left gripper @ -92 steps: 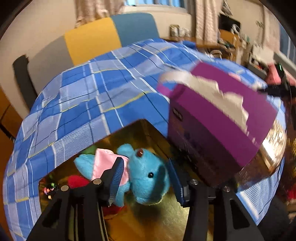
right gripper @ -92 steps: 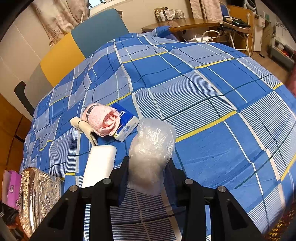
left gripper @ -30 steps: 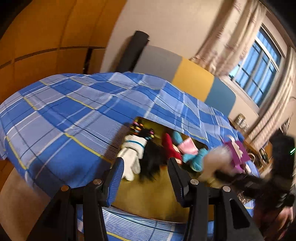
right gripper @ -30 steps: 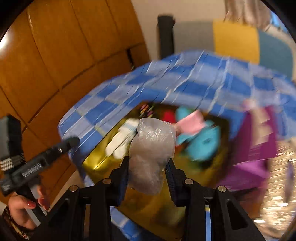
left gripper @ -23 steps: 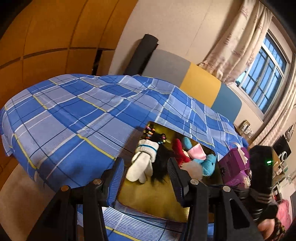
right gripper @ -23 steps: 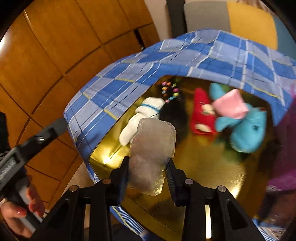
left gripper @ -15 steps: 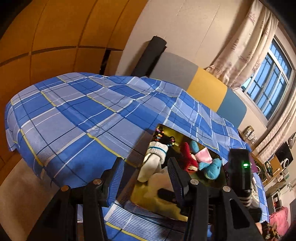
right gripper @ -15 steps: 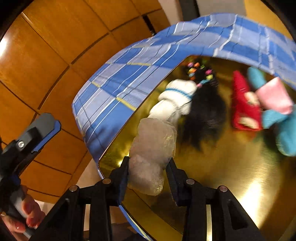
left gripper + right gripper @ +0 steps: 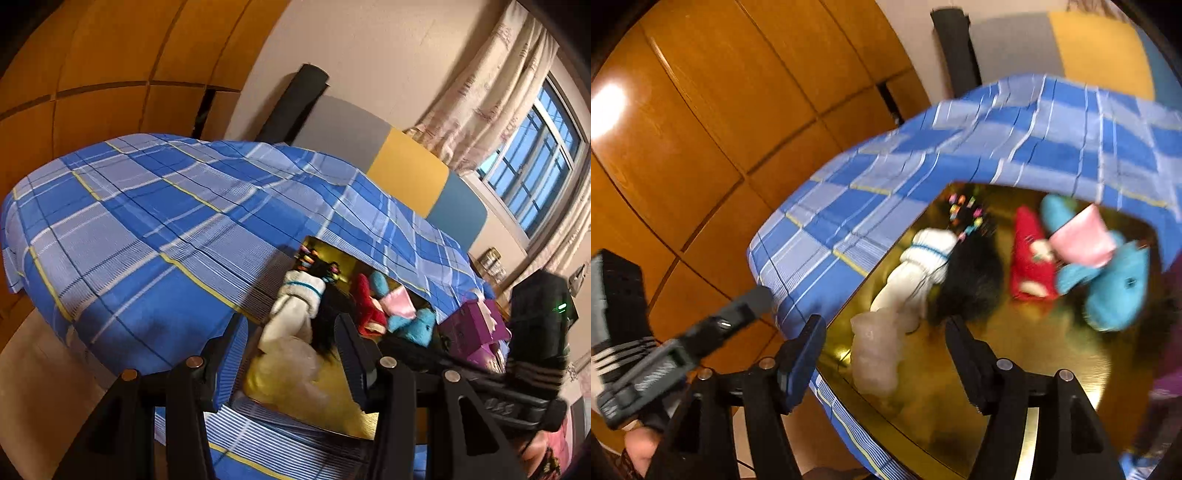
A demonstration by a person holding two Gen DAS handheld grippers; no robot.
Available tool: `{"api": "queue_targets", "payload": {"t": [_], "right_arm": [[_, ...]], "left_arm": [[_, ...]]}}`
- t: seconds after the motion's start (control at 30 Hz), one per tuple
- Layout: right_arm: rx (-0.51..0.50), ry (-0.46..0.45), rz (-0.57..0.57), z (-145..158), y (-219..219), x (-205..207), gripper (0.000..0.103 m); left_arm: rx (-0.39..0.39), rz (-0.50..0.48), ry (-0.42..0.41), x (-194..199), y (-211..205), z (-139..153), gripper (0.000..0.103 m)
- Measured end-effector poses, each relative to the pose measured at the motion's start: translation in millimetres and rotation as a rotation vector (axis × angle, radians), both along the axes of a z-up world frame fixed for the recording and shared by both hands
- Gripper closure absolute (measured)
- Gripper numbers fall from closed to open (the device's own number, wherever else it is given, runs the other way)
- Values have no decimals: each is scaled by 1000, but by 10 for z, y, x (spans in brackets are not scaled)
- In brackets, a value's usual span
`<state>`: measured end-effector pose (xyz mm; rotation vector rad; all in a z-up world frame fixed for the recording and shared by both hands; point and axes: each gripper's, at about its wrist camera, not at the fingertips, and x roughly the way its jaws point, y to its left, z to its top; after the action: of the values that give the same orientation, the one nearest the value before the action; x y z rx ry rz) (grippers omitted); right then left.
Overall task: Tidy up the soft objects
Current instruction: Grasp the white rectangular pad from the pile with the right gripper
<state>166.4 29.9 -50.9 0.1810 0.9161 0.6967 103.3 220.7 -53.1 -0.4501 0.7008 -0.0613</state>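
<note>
The crinkled clear plastic bag (image 9: 877, 356) lies on the shiny gold tray (image 9: 1015, 398), at its near left corner, between the right gripper's (image 9: 886, 362) spread fingers, long axis pointing away. The left gripper (image 9: 291, 360), also spread and empty, hovers near.

blue plaid bedspread (image 9: 155, 206), gold tray (image 9: 1015, 354), turquoise plush (image 9: 1115, 288)

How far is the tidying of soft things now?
Done: white sock, black furry item, red item, blue plush and clear plastic bag lie in the gold tray. In hand: nothing; right claw and left claw are open. What remains is not in view.
</note>
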Motion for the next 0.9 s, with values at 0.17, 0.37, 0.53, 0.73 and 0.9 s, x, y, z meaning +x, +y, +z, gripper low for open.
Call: {"api": "queue_targets", "payload": {"t": [0.17, 0.37, 0.53, 0.73, 0.9], "right_arm": [[0, -45, -62, 233, -286, -151, 35], [-8, -160, -156, 533, -675, -398, 35], [-42, -231, -256, 735, -1169, -588, 35], [-53, -235, -423, 816, -1907, -745, 35], [-104, -202, -614, 712, -2612, -846, 35]], "left_arm": [[-4, -49, 8, 15, -207, -4, 54], [-6, -157, -1, 5, -536, 2, 54], [12, -252, -2, -6, -870, 16, 54], [26, -357, 2, -34, -1274, 34, 54], [44, -452, -8, -92, -1610, 76, 54]]}}
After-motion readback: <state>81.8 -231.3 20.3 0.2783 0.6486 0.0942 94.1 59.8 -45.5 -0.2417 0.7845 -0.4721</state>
